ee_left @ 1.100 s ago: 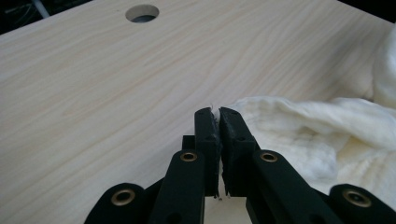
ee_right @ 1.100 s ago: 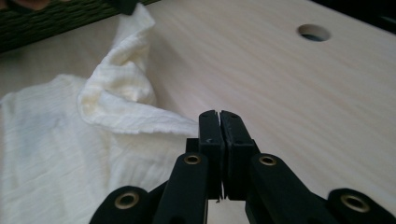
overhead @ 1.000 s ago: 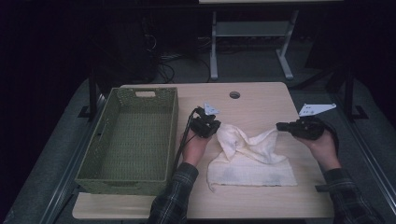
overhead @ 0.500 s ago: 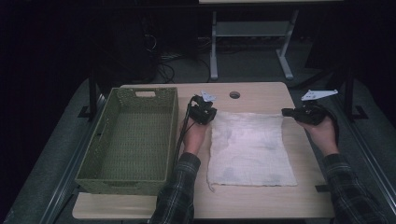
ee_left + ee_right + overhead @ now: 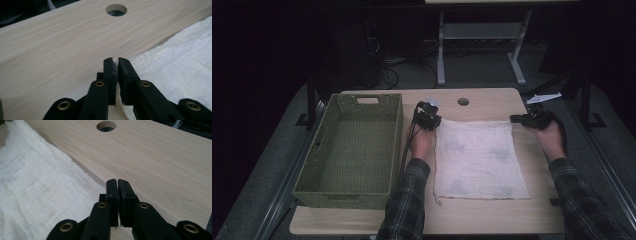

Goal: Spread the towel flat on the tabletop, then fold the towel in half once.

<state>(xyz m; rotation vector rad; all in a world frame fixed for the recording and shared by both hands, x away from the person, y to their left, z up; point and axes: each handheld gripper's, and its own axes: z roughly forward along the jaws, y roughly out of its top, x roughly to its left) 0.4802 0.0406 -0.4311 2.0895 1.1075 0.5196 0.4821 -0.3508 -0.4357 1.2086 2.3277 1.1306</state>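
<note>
Cloth (image 5: 479, 160) lies spread flat on the desk (image 5: 492, 102), to the right of the green basket (image 5: 352, 145). It looks thin, light and very soft, so it will sag and fold when lifted. Good places to hold are its far corners. The left tool (image 5: 117, 62) and the right tool (image 5: 117, 182) sit there, jaws just easing apart to a narrow slit, a thread of fabric perhaps between the left ones.

Left gripper (image 5: 428, 118), right gripper (image 5: 527, 119): jaws just parting.
</note>
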